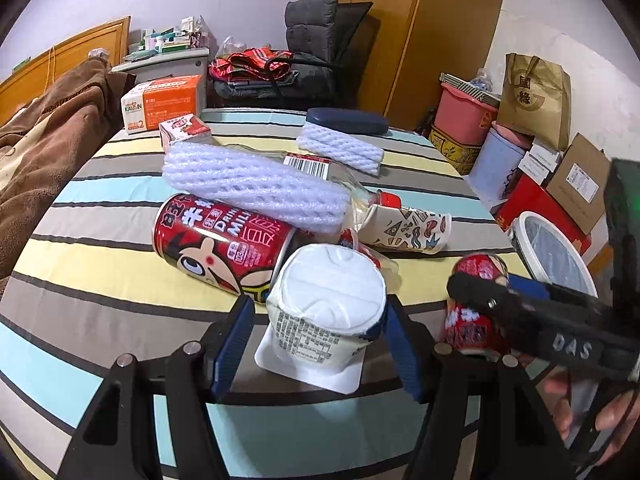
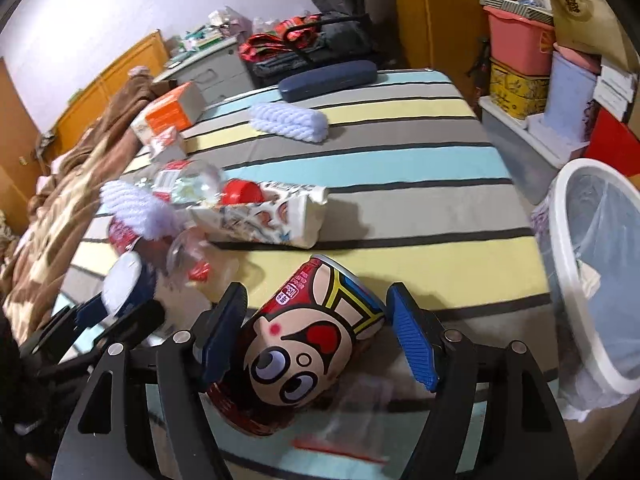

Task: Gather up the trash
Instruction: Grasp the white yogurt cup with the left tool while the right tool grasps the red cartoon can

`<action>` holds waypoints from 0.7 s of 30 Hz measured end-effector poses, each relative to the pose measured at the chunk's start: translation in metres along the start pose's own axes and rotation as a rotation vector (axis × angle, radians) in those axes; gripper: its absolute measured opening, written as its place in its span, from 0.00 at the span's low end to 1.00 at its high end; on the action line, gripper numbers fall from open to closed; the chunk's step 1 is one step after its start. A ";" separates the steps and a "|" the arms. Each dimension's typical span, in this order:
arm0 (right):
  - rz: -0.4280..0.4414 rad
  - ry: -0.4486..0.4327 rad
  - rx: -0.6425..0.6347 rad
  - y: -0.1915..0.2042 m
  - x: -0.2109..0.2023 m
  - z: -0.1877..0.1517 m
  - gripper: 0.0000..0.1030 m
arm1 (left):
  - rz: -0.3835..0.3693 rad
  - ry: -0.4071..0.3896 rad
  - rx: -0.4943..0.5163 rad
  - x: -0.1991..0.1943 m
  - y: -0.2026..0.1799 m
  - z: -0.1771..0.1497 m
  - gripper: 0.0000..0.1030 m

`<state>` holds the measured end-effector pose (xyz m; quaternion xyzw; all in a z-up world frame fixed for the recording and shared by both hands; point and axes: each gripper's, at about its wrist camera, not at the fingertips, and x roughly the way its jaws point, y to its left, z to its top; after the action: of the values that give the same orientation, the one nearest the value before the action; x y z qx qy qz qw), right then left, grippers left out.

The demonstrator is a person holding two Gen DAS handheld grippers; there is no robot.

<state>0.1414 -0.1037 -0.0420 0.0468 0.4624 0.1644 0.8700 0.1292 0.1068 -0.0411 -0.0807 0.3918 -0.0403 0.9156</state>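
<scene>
In the left wrist view, the left gripper (image 1: 316,344) is reaching into the lower middle of the frame with its blue-padded jaws around a white plastic yogurt cup (image 1: 326,312) standing upside down on its square lid. The right pad is touching the cup's wall; the left pad is standing a little apart from it, so whether the cup is truly pinched cannot be told. Just behind the cup, a large red milk-drink can with a cartoon face (image 1: 224,244) is lying on its side on the striped bedsheet (image 1: 80,280), with a white foam net sleeve (image 1: 256,192) resting across it. A crushed patterned paper cup (image 1: 404,228) is lying right of centre.

In the right wrist view, the right gripper (image 2: 316,336) is occupying the lower middle, its jaws spread wide around a smaller red cartoon-face can (image 2: 304,348) lying on its side. The left pad is just beside the can; the right pad is clearly apart from it, so nothing is being squeezed. The white round trash bin with a clear liner (image 2: 580,264) is standing at the right edge of that frame, beside the bed, near the can.
</scene>
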 end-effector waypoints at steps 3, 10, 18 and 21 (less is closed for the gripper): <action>-0.007 -0.019 -0.032 0.004 -0.003 -0.001 0.71 | 0.000 -0.006 -0.004 0.002 0.000 0.002 0.65; 0.079 -0.030 -0.068 0.010 0.001 0.000 0.71 | -0.050 0.012 -0.071 0.001 0.009 -0.008 0.59; 0.063 -0.005 0.011 0.010 -0.009 -0.008 0.71 | -0.002 -0.013 -0.053 -0.013 0.016 -0.017 0.58; 0.061 0.012 0.013 0.015 -0.002 -0.010 0.71 | 0.008 -0.021 -0.049 -0.017 0.019 -0.017 0.58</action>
<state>0.1288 -0.0907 -0.0423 0.0656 0.4669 0.1880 0.8616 0.1048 0.1255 -0.0439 -0.1021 0.3835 -0.0259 0.9175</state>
